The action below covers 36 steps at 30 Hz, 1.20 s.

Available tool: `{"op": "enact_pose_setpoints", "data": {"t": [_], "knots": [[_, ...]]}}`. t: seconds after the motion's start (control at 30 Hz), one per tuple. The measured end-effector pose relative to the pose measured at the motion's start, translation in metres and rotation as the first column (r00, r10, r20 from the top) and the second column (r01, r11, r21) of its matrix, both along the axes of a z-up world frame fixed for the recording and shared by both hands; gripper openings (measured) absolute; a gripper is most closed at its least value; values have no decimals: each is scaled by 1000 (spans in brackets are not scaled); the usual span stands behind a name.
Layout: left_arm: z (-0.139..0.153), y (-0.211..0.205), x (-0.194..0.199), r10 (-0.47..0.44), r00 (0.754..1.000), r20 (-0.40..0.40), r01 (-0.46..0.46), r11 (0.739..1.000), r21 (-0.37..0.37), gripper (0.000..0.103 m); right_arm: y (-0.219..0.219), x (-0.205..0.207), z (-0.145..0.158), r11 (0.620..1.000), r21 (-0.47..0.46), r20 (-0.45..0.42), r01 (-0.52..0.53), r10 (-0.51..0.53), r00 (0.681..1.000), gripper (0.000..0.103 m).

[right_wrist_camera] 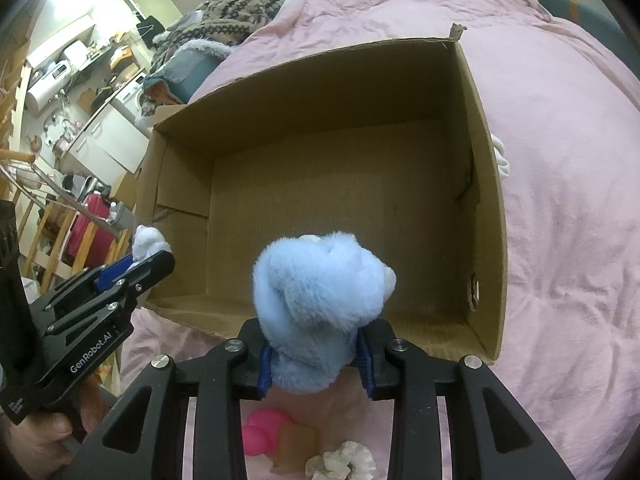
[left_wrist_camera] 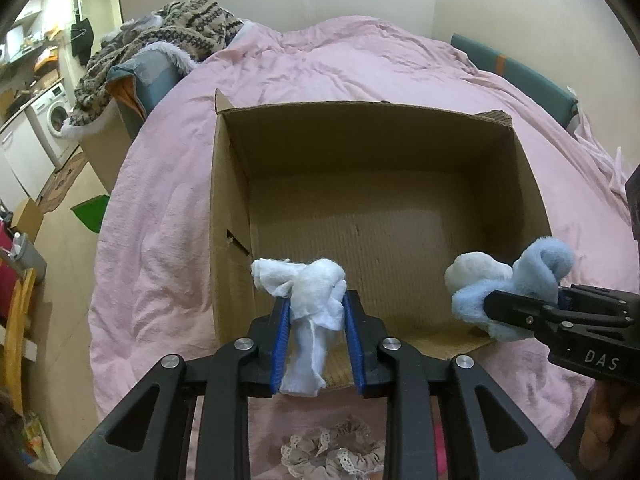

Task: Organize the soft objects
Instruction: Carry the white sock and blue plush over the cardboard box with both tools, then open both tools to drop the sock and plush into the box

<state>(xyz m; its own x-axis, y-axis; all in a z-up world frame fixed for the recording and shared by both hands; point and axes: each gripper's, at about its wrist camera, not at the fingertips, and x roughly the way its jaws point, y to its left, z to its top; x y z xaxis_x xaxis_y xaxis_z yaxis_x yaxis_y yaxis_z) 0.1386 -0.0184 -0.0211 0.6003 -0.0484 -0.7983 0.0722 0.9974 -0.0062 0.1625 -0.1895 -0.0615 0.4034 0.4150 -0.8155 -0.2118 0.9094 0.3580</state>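
Note:
An open, empty cardboard box (left_wrist_camera: pixel 376 128) sits on a pink bed; it also shows in the right wrist view (right_wrist_camera: pixel 320 80). My left gripper (left_wrist_camera: pixel 316 300) is shut on a white soft cloth toy (left_wrist_camera: pixel 312 292), held over the box's near edge. In the right wrist view the left gripper (right_wrist_camera: pixel 148 264) is at the box's left corner with the white toy (right_wrist_camera: pixel 146 244). My right gripper (right_wrist_camera: pixel 316 344) is shut on a light blue plush toy (right_wrist_camera: pixel 316 292) over the box's near edge. The plush (left_wrist_camera: pixel 508 288) and right gripper (left_wrist_camera: pixel 520 308) show at the right in the left wrist view.
A beige lace scrunchie (left_wrist_camera: pixel 332 452) lies on the pink duvet (left_wrist_camera: pixel 168 240) near me. A pink soft thing (right_wrist_camera: pixel 264 428), a brown piece (right_wrist_camera: pixel 296 444) and a white scrunchie (right_wrist_camera: pixel 344 464) lie below the right gripper. A patterned knit pile (left_wrist_camera: pixel 168 40) lies far left.

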Motion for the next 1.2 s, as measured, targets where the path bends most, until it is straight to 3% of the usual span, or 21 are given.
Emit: {"op": "enact_pose_setpoints", "data": {"t": [0.07, 0.23, 0.3, 0.4, 0.63, 1.2], "knots": [[0, 0, 0, -3, 1000, 0, 3, 1000, -4, 29, -1, 0, 1, 1000, 2, 6, 6, -6, 1000, 50], [5, -3, -4, -10, 1000, 25, 10, 1000, 1, 63, -4, 2, 4, 999, 12, 24, 35, -35, 999, 62], [7, -2, -4, -7, 1000, 30, 7, 1000, -7, 68, -9, 2, 7, 998, 18, 38, 61, -62, 997, 65], [7, -2, -4, -3, 1000, 25, 3, 1000, -11, 68, -18, 1, 13, 995, 32, 63, 100, -101, 993, 73], [7, 2, -3, 17, 1000, 19, -17, 1000, -19, 68, -22, 4, 10, 992, 38, 35, 116, -118, 992, 73], [24, 19, -34, 66, 997, 47, -65, 998, -11, 68, -28, -18, 24, 992, 21, 58, 121, -122, 991, 73]]}}
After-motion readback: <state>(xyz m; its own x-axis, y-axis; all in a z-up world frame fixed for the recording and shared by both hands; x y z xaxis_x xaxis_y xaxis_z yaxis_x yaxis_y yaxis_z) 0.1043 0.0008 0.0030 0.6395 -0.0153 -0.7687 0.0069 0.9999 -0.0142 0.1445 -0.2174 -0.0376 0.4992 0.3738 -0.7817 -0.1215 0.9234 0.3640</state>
